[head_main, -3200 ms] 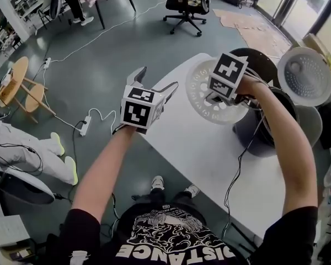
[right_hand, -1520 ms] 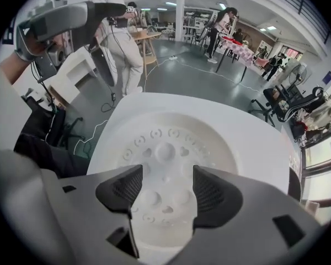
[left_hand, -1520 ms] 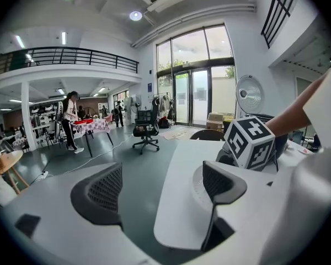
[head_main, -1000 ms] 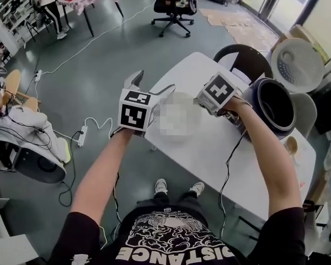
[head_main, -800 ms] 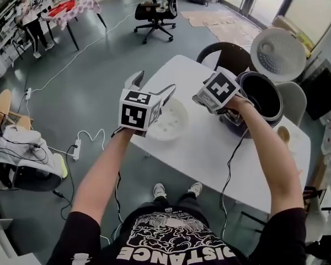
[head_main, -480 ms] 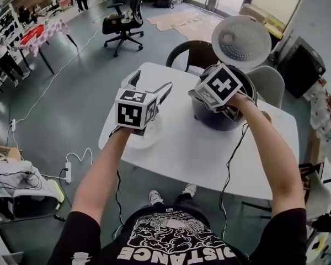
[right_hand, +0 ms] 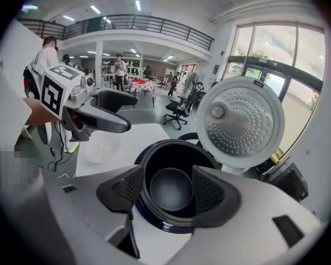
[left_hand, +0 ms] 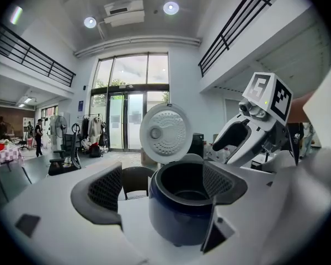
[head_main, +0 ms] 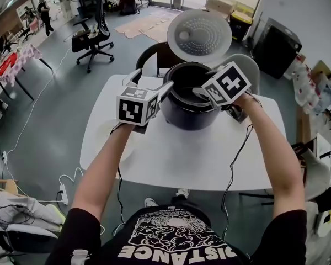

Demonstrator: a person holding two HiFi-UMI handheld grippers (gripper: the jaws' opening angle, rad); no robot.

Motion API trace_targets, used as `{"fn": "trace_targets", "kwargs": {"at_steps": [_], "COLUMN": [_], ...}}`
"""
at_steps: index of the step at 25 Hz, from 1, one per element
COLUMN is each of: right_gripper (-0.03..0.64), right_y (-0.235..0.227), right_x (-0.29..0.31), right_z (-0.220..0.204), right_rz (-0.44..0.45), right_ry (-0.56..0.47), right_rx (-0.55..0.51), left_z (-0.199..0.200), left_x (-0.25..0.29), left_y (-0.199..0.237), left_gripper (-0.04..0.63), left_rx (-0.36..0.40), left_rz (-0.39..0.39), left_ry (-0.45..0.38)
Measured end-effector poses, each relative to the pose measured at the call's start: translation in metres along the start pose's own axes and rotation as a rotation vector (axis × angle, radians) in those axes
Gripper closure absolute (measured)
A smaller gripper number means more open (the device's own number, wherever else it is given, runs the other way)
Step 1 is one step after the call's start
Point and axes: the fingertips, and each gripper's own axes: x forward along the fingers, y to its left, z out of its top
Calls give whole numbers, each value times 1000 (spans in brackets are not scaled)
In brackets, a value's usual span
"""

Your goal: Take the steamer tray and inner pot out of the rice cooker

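Holding left tool (left_hand: 163, 186) and right tool (right_hand: 165, 189), both open and empty, at the rice cooker (head_main: 185, 112) on the surface (head_main: 209, 159), inner pot (head_main: 188, 77) inside, steamer tray (right_hand: 102, 148) already out; best clamping opposite rim edges evenly.

Open rice cooker (head_main: 187, 102) on white table (head_main: 176, 162), left tool (head_main: 150, 83) and right tool (head_main: 205, 87) flanking it, steamer tray (head_main: 106, 133) at left

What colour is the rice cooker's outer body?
The rice cooker body is dark navy blue, clearest in the left gripper view.

clear: rice cooker (head_main: 182, 112) mouth, from above and front | blocked: rear, by upright lid (head_main: 199, 35)
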Motion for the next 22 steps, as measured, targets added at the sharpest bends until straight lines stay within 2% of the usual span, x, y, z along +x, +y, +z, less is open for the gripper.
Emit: {"fn": "trace_targets", "kwargs": {"at_steps": [7, 10, 16, 20, 22], "right_gripper": [327, 327, 328, 328, 327], "right_y": [-71, -101, -130, -162, -170], "right_x": [-17, -14, 16, 32, 40], "right_z": [-49, -71, -78, -83, -91], "right_rz": [-23, -14, 82, 143, 174], "right_ry": [0, -5, -63, -87, -96], "right_rx": [72, 107, 290, 405, 462], "left_z": [12, 9, -8, -7, -14], "left_x": [64, 94, 121, 143, 149], "left_y": [-44, -57, -30, -18, -14], "left_gripper": [155, 155, 156, 156, 156], "left_rx": [2, -25, -208, -402, -466], "left_rz": [-38, -45, -78, -151, -176], "left_ry": [21, 40, 103, 154, 176]}}
